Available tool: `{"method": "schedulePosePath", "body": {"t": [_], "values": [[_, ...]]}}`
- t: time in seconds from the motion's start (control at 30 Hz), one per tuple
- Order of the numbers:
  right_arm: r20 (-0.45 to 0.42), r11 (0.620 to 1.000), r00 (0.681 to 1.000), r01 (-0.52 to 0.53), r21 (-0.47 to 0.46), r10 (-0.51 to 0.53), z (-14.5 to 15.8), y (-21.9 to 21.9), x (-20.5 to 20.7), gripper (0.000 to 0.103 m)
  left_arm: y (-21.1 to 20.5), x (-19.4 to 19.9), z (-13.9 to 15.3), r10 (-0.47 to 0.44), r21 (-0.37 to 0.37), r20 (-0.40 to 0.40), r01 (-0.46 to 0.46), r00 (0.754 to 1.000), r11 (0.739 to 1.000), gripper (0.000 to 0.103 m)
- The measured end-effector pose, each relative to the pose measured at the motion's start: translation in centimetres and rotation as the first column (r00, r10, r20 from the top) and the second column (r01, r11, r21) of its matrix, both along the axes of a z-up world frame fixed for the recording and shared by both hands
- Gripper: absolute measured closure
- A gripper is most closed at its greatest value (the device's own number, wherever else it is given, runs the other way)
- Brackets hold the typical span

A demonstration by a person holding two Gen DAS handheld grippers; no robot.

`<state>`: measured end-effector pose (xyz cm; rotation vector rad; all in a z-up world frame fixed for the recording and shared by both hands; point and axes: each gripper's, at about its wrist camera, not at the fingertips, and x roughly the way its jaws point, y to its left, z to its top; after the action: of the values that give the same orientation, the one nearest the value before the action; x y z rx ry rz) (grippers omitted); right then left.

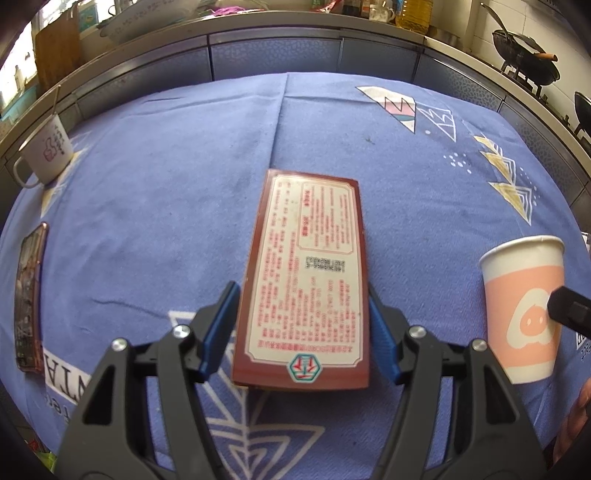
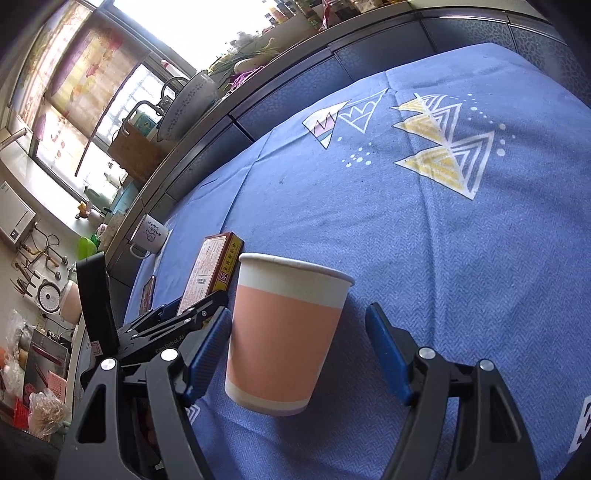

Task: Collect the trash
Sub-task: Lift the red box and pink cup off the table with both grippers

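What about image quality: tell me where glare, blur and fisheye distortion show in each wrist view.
Left wrist view: the counter edge bows into an arc, the corners go black, and the small print on the red box reads soft; light is even. Right wrist view: the window is blown out to white, the whole scene tilts, and the paper cup is sharp between open jaws.

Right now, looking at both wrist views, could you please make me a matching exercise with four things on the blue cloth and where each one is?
Things:
1. red box
2. paper cup
3. white mug
4. phone

Places:
a. lying flat at the left edge of the tablecloth
b. between the fingers of the left gripper
c. standing at the far left, near the counter
d. between the open fingers of the right gripper

Pairs: 1-b, 2-d, 3-c, 4-a
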<state>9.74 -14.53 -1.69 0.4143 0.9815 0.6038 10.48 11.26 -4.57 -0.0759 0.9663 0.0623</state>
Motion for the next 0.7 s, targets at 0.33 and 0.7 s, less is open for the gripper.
{"method": "schedulePosePath", "body": {"t": [0.33, 0.7], "values": [[0.001, 1.000, 1.000, 0.002, 0.000, -0.002, 0.05, -0.12, 0.06, 0.030, 0.46, -0.26, 0.01, 0.006, -0.010, -0.004, -0.006, 1.000, 1.000, 0.040], [-0.003, 1.000, 1.000, -0.002, 0.004, 0.002, -0.02, -0.33, 0.03, 0.030, 1.07, -0.81, 0.54, 0.024, -0.034, -0.002, -0.024, 1.000, 0.999, 0.040]]}}
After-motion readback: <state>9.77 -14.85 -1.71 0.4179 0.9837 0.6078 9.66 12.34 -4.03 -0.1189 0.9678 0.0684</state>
